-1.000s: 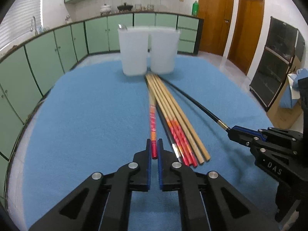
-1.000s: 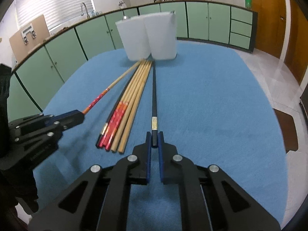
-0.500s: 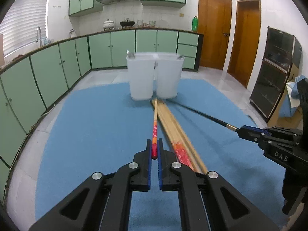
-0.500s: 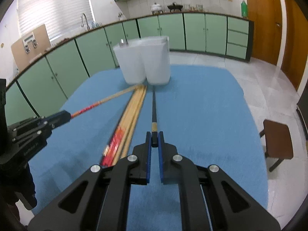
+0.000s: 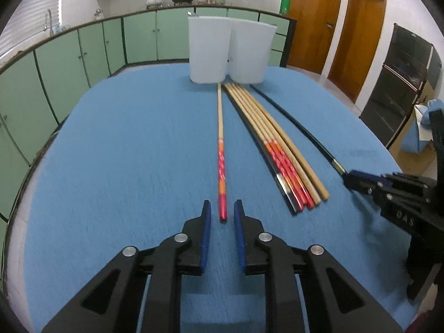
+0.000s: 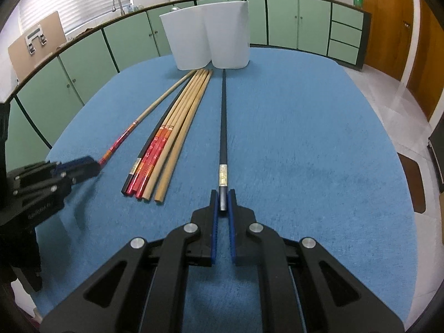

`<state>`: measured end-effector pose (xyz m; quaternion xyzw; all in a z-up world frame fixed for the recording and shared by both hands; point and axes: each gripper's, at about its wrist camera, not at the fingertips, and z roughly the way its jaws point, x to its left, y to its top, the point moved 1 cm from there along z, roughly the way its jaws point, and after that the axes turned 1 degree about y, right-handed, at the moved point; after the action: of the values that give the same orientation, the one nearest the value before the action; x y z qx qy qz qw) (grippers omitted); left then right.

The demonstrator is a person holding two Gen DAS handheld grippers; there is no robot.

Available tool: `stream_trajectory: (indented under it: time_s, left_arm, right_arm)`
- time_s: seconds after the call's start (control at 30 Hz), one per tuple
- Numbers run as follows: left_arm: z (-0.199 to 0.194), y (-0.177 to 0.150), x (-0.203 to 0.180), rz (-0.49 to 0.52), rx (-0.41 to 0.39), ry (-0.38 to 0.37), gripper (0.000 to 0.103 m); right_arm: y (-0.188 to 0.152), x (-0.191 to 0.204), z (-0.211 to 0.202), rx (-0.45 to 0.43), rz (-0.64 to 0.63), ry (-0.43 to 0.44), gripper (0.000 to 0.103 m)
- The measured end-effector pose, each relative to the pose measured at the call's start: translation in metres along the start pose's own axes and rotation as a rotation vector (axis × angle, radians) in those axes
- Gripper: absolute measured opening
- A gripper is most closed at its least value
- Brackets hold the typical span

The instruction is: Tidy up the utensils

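Observation:
A wooden chopstick with a red patterned end (image 5: 220, 138) lies on the blue cloth (image 5: 125, 152), left of a bundle of several chopsticks (image 5: 274, 144). My left gripper (image 5: 222, 208) straddles its red end with its jaws opening, and the pads stand clear of it. My right gripper (image 6: 222, 197) is shut on the end of a black chopstick (image 6: 223, 125), which lies right of the bundle (image 6: 172, 133). All the tips point at two white containers (image 5: 208, 50) (image 6: 229, 36) at the far edge. Each gripper shows in the other's view: the right gripper (image 5: 352, 179), the left gripper (image 6: 94, 166).
Green kitchen cabinets (image 5: 69, 63) ring the table on the left and behind. Wooden doors (image 5: 313, 22) and a dark cabinet (image 5: 402, 83) stand to the right. A stool (image 6: 413, 183) sits on the floor by the table's right edge.
Both grippers have sunk toward the cloth. The left jaws have parted and let go of the red-ended chopstick, which now lies apart from the bundle. The right stays shut on the black one.

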<state>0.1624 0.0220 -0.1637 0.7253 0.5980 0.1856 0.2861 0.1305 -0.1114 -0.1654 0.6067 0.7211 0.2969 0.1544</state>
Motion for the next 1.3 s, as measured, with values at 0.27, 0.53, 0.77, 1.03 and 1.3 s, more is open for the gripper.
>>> stream_trajectory:
  time_s: [0.27,0.53,0.77,1.03,1.3]
  left_arm:
    - [0.000,0.001,0.000,0.012,0.009,0.014,0.021]
    - [0.003,0.002,-0.005,0.020,0.018,0.023,0.006]
    - [-0.009,0.008,-0.001,-0.015,0.000,0.013,0.005]
    - [-0.087,0.043,0.001,0.023,-0.184,0.040,0.005]
    - [-0.136,0.093,0.000,0.060,-0.355,0.016,0.005]
  right_arm:
    - [0.001,0.002,0.000,0.000,0.005,0.006,0.006]
    - [0.000,0.002,0.000,0.000,0.006,0.005,0.006]
    - [0.005,0.001,-0.010,-0.024,-0.007,-0.001,0.006]
    - [0.043,-0.008,-0.064,-0.168,-0.032,-0.009,0.006]
    - [0.101,-0.007,-0.116,-0.306,-0.108,0.014,0.006]
